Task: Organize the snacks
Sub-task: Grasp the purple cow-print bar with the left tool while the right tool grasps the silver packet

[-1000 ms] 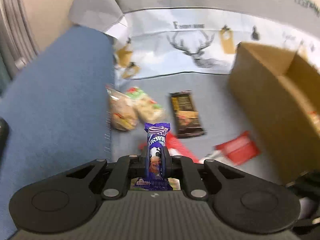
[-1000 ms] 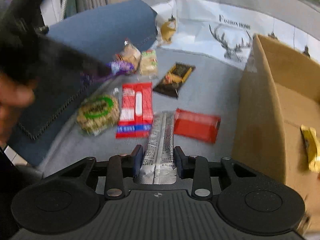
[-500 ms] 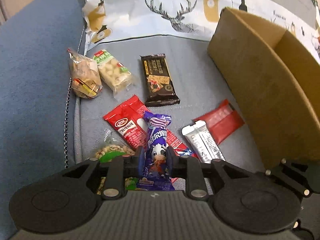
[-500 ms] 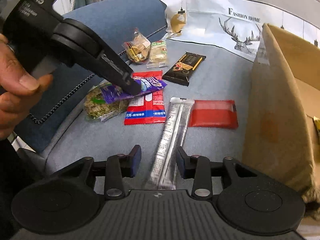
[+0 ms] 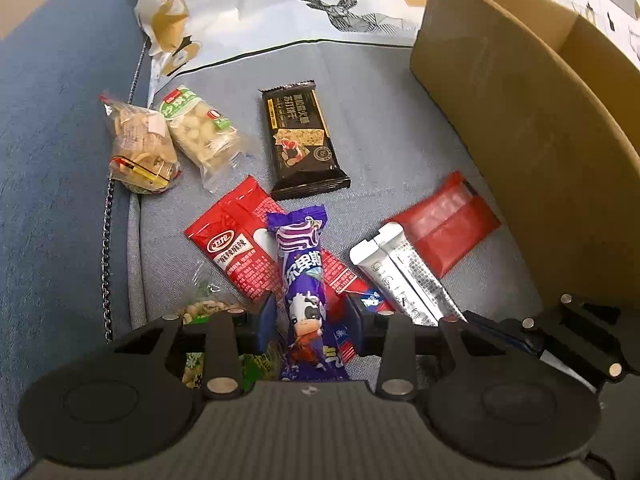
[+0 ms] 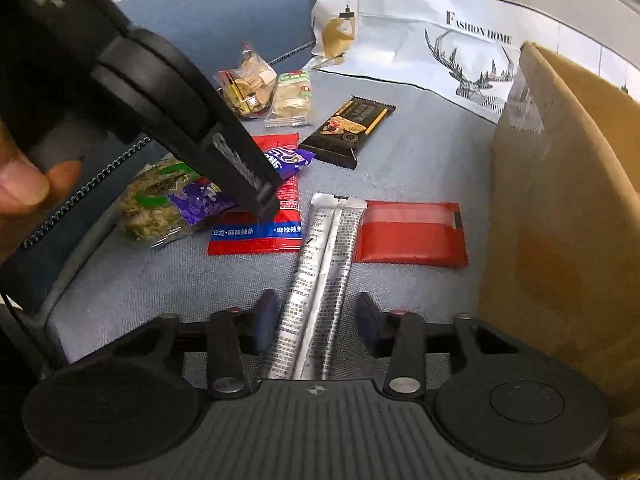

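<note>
Box (image 5: pixel 520 120): one, cardboard, right of the snacks on the sofa (image 5: pixel 380 92).
Snacks: eight loose packs.
Silver sachets (image 6: pixel 320 272): one twin strip — lying between the right claw's (image 6: pixel 316 322) spread fingers, neither pad touching it.
Purple bar (image 5: pixel 304 288): one — between the left claw's (image 5: pixel 308 320) parted fingers, gaps on both sides, over the red pack (image 5: pixel 240 248).

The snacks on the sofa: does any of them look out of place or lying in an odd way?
Yes. The purple bar lies across the long red packet instead of flat on the cushion, between the open jaws of the left gripper. The silver sticks overlap an edge of the red pouch. Nothing looks torn or spilled.
</note>
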A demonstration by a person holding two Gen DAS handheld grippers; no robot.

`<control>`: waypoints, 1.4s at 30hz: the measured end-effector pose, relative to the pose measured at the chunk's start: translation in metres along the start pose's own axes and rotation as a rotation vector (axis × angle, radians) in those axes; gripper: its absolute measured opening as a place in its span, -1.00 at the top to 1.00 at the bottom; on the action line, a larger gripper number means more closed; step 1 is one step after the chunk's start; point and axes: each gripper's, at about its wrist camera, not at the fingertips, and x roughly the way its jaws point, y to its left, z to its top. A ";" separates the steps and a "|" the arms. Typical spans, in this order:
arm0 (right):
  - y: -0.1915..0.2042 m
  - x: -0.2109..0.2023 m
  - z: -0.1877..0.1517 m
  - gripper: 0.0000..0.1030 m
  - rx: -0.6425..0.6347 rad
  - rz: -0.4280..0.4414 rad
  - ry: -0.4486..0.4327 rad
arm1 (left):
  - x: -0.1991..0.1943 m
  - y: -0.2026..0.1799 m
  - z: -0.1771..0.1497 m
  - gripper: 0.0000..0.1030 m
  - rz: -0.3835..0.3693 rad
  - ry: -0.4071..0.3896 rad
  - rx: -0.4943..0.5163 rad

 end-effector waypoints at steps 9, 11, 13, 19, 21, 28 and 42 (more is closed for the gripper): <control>0.000 -0.013 0.002 0.52 -0.005 0.013 -0.043 | -0.008 0.018 -0.001 0.64 -0.058 -0.023 -0.103; 0.000 -0.012 0.002 0.52 -0.007 0.013 -0.032 | -0.006 0.019 -0.002 0.63 -0.068 -0.004 -0.106; 0.000 -0.009 0.002 0.49 -0.002 0.017 -0.014 | -0.004 0.017 -0.002 0.62 -0.065 0.005 -0.093; -0.003 -0.006 0.002 0.39 0.025 0.036 0.000 | -0.002 0.012 -0.002 0.48 -0.059 0.007 -0.071; -0.003 -0.005 0.002 0.36 0.027 0.037 -0.003 | -0.002 0.013 -0.002 0.48 -0.057 0.004 -0.076; -0.002 -0.002 0.002 0.24 0.030 0.027 -0.003 | -0.003 0.015 -0.001 0.47 -0.054 0.003 -0.083; -0.001 -0.003 0.002 0.55 0.012 0.015 -0.014 | -0.003 0.015 -0.001 0.63 -0.060 0.002 -0.074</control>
